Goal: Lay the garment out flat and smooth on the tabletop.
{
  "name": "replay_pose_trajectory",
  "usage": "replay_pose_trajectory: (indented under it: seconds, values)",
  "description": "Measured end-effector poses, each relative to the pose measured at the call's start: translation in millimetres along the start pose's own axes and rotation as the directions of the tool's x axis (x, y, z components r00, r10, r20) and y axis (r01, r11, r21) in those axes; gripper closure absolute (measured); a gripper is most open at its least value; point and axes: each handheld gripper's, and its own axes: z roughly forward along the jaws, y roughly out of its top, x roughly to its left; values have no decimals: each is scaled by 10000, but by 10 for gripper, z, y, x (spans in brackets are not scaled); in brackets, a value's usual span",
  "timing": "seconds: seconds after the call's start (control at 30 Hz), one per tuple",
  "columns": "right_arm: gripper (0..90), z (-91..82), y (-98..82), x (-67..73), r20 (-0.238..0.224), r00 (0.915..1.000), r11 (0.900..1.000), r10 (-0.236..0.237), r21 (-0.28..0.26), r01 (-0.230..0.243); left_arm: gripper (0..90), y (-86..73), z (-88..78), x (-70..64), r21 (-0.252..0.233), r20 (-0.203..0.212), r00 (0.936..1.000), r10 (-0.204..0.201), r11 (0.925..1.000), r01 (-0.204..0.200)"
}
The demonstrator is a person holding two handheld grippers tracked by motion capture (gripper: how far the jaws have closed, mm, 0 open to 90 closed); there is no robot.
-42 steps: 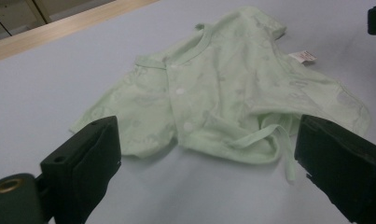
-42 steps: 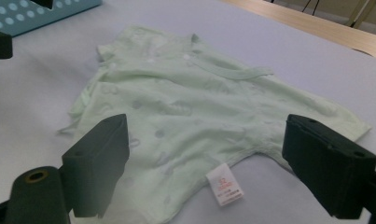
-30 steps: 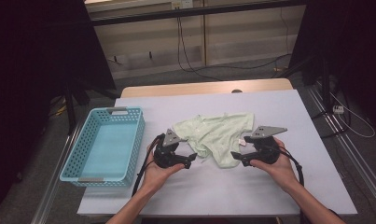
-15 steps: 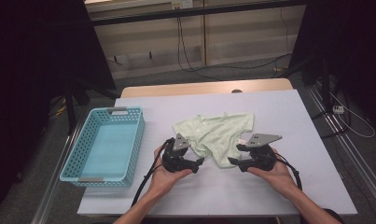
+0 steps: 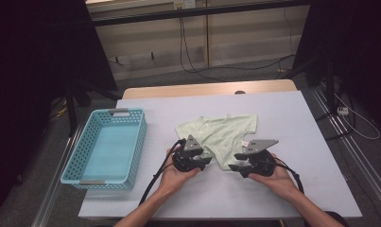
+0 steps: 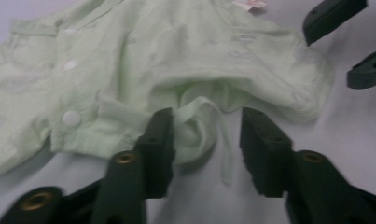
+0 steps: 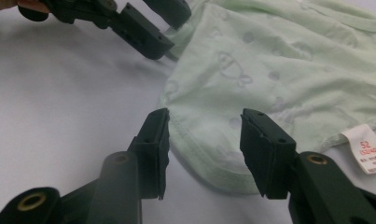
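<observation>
1. Fabric first: a pale green baby garment [image 5: 223, 137] of thin, soft cotton lies rumpled near the middle of the white tabletop [image 5: 316, 142], its surface printed with faint round motifs and small creatures.
2. Round white snap buttons run down one edge of the garment in the left gripper view, beside a narrow stitched placket [image 6: 78, 35].
3. A thin tie string [image 6: 218, 126] of the same cloth loops out of the bunched hem and trails onto the tabletop.
4. A white sewn-in care label [image 7: 368, 148] with red print sticks out from the garment's edge in the right gripper view.
5. The left claw [image 6: 206, 142] has just been closing; its matte black, blocky pads straddle the bunched hem and the string. One pad touches the cloth, the other stands clear of it, so nothing is pinched.
6. The right claw [image 7: 205, 151] has also just been closing; its jaws are spread on either side of a curved, double-stitched hem, with gaps visible at both pads.
7. In the high view the left claw [image 5: 204, 160] and right claw [image 5: 235, 166] sit at the garment's near edge, each gripper topped by a grey three-cornered plate and trailing a black cable.
8. A light blue plastic basket [image 5: 79, 163] with latticed walls and a smooth floor stands well apart at the tabletop's left.
9. The tabletop is smooth and matte, with a wooden strip [image 5: 207, 89] along its far edge.
</observation>
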Motion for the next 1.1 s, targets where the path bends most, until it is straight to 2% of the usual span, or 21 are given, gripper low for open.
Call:
replay_pose_trajectory:
  seconds: [0.07,0.13,0.2,0.33,0.4,0.43,0.63,0.73,0.83,0.97,1.03,1.1]
  values:
    - [530,18,-6,6,-71,9999,9999,-71,87,72,641,-2,13,11,10,-254,9997,51,10000,-51]
    - [530,27,-13,20,-108,9998,9996,-196,181,197,650,-19,34,38,151,-159,9998,-95,9998,97]
    - [533,26,-20,31,-155,9996,9994,-234,248,238,643,-35,45,55,383,-226,9997,-10,9993,19]
    - [553,53,-35,19,-196,9995,9984,-266,490,275,640,-42,65,68,352,-256,9997,-6,9994,15]
    - [551,84,-48,19,-218,9995,9961,-219,850,237,651,-42,68,53,334,-528,9984,218,9992,-201]
    - [560,89,-53,19,-197,9995,9965,-258,793,273,652,-42,69,49,352,-534,9983,239,9991,-221]
    - [709,88,-46,-25,-47,9999,9969,-123,774,127,675,-42,66,55,401,-430,9986,301,9988,-284]
    - [805,86,-45,-52,3,10000,9970,-34,775,34,632,-38,60,47,434,-410,9986,330,9986,-312]
    - [874,84,-38,-61,60,9999,9968,-83,798,78,636,-40,73,36,336,-421,9985,354,9989,-340]
    - [895,60,-27,-80,81,10000,9979,-42,645,36,777,-42,81,40,282,-190,9997,148,9995,-142]
    - [897,30,-17,-95,164,9998,9988,88,479,-95,852,-38,77,32,347,-284,9995,151,9993,-141]
    - [898,8,-15,-108,218,9996,9992,153,364,-161,878,-37,67,31,318,-280,9996,96,9995,-88]
